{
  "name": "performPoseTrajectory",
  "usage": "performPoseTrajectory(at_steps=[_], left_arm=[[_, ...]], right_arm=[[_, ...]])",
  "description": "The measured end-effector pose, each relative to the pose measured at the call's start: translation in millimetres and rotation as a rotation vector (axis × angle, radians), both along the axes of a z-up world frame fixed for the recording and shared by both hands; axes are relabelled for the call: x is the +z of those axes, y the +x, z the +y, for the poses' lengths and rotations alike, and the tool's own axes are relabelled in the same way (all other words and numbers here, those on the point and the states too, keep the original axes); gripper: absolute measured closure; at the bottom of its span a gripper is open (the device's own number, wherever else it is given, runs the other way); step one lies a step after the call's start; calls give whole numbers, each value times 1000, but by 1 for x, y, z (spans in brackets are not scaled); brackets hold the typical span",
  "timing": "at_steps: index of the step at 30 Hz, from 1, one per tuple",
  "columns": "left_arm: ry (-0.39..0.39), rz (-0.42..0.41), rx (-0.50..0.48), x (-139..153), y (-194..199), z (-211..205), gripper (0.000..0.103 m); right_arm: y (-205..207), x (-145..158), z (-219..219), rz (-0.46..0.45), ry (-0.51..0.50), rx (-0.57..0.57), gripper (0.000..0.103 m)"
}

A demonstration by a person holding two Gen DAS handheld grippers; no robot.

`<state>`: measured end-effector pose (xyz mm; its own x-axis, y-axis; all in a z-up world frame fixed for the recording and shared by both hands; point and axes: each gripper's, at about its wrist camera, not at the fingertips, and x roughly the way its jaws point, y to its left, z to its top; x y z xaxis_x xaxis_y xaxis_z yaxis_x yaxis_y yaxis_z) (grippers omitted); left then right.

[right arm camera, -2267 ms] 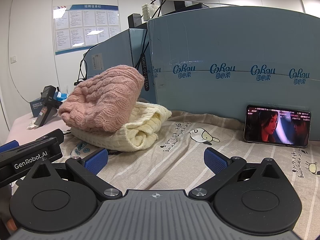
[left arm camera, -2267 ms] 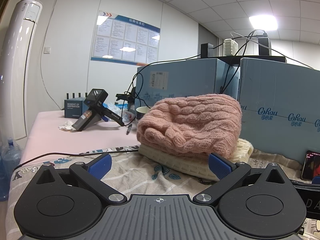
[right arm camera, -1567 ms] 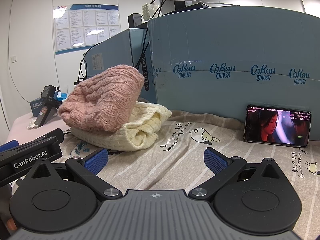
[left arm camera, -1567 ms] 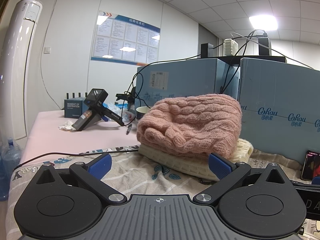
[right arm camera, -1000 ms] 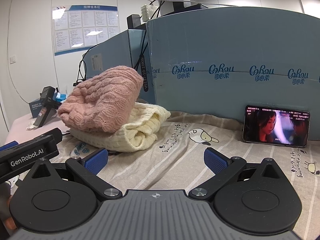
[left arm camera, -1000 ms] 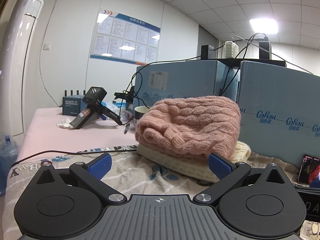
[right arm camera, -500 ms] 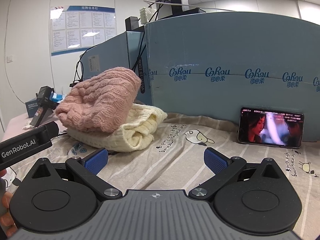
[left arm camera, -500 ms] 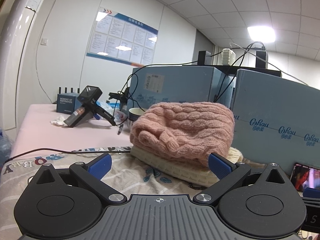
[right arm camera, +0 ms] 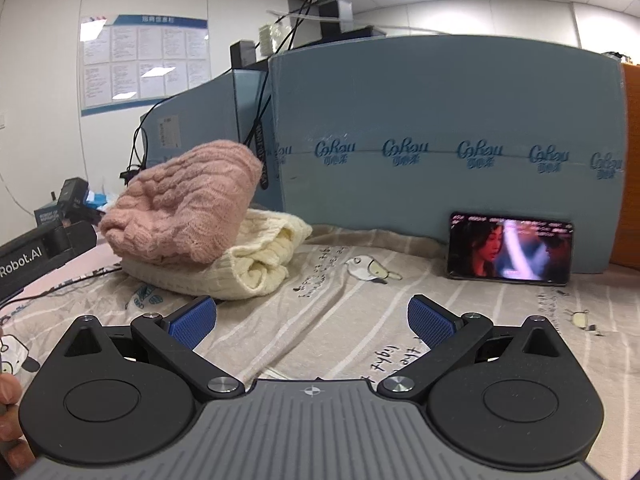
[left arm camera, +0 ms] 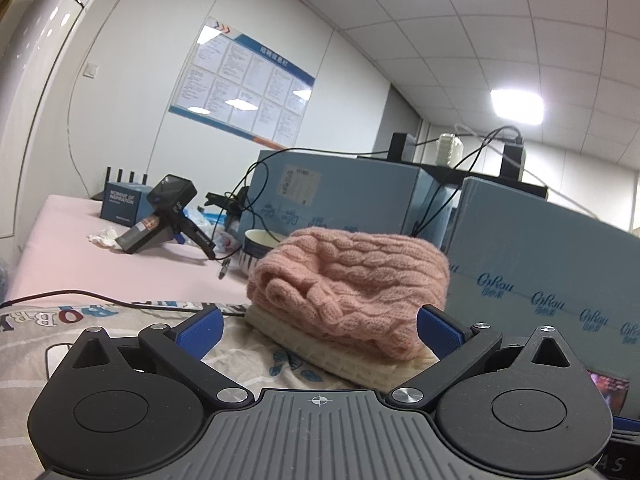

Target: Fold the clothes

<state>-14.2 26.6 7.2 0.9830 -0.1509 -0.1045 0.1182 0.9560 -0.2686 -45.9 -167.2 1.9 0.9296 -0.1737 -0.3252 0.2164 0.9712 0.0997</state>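
Note:
A folded pink cable-knit sweater (left arm camera: 348,280) lies on top of a folded cream knit sweater (left arm camera: 340,354); the stack stands on a patterned beige sheet (right arm camera: 320,320). The pink sweater (right arm camera: 184,208) and cream sweater (right arm camera: 240,268) also show at the left in the right wrist view. My left gripper (left arm camera: 320,330) is open and empty, just in front of the stack. My right gripper (right arm camera: 312,320) is open and empty, over bare sheet to the right of the stack. The left gripper's body (right arm camera: 36,256) shows at the right wrist view's left edge.
Blue cardboard boxes (right arm camera: 440,152) wall off the back. A phone (right arm camera: 510,250) playing video leans on them. On the pink table (left arm camera: 120,264) at the left lie a handheld device (left arm camera: 160,216), a bowl (left arm camera: 258,250), cables and a small box (left arm camera: 122,206).
Both grippers have lifted and tilted, so the sweater stack sits lower in view. Both stay open and empty. The sweaters have not moved.

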Motion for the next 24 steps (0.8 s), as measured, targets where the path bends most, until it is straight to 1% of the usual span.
performPoseTrajectory(at_steps=[5,8,11,16,19,24], left_arm=[[-20,-39,-45,1,-7,1,0],[-29,-62,-56,1,-11,1,0],[-52,-71,-74,1,-13,3,0],[-113,-117,-172,0,-17,10,0],[-128,-141,-216,0,-19,10,0],[-150,-173,-226,0,-22,10,0]], right_arm=[[-16,10,-2,-20,17,-52,0],[-26,15,-3,-26,22,-81,0],[-35,19,-3,-30,20,-107,0],[-52,26,0,-55,24,-119,0],[-67,32,3,-80,5,-132,0],[-100,43,6,-113,-30,-165,0]])
